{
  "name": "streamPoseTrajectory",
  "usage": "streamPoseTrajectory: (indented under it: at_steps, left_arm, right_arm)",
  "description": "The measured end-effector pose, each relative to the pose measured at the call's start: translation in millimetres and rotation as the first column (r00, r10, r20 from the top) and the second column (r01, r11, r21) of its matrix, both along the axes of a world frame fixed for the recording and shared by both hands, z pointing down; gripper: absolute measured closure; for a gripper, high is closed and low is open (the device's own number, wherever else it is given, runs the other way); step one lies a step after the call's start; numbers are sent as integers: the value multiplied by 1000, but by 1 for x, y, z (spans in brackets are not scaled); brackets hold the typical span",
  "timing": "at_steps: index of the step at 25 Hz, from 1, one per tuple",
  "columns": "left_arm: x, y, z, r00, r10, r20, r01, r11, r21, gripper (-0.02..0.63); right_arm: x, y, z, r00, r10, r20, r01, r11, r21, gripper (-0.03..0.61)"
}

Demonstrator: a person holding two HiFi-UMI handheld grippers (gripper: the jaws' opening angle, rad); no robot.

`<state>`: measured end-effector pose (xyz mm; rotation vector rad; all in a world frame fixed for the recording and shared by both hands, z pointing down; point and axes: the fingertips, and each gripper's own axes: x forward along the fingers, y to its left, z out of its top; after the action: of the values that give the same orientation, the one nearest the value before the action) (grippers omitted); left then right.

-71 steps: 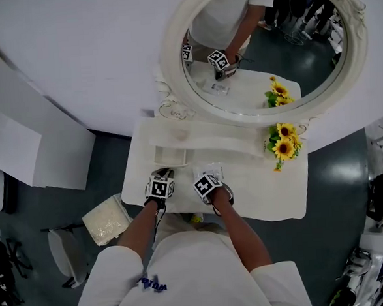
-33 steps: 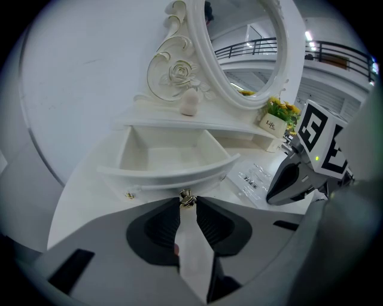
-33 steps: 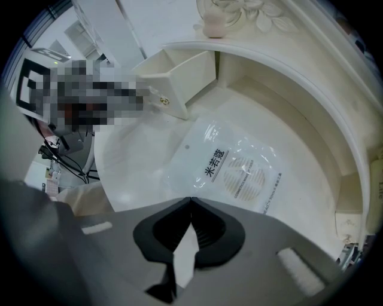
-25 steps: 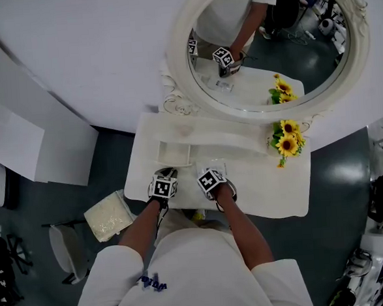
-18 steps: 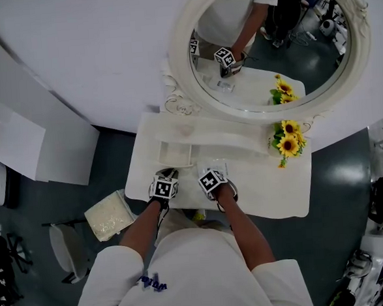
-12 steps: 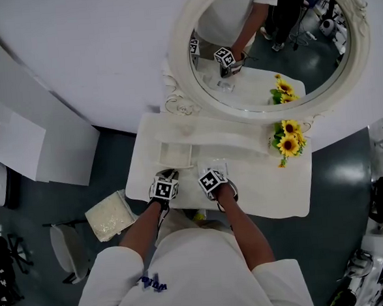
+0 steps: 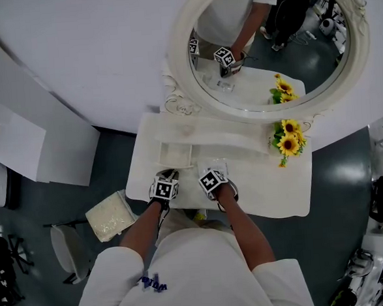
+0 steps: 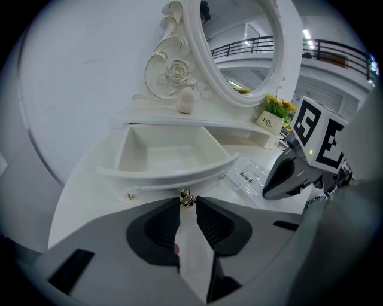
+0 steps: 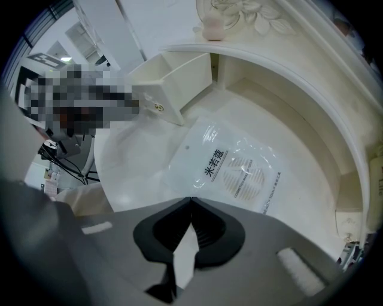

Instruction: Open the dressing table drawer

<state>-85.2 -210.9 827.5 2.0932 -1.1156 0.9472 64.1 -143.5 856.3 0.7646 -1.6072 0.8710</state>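
Observation:
The white dressing table's [image 7: 272, 189] small left drawer [image 7: 174, 155] stands pulled out, and its inside [image 8: 158, 152] is empty. My left gripper [image 8: 187, 201] is shut on the little brass drawer knob [image 8: 187, 196] on the curved drawer front [image 8: 173, 176]. In the head view the left gripper [image 7: 166, 177] sits right at the drawer's front. My right gripper [image 9: 190, 200] is shut and points steeply down. Its tips meet at the near edge of a clear printed packet [image 9: 230, 167] lying flat on the tabletop. I cannot tell whether they pinch it.
An oval white-framed mirror [image 7: 269, 45] stands at the back above a low curved shelf [image 7: 223, 140]. Sunflowers [image 7: 285, 142] stand at the shelf's right end. A small pink object [image 8: 186, 101] rests on the shelf's left. A cushioned stool [image 7: 108, 217] stands on the floor at the left.

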Motion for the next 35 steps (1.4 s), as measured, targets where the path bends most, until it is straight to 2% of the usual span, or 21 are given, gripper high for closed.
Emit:
streamPoseTrajectory:
  at_steps: [35]
  left_arm:
    - [0, 6, -2, 1000, 9, 0, -9, 1000, 0, 523]
  right_arm:
    - [1, 0, 0, 1000, 12, -3, -12, 1000, 3, 566]
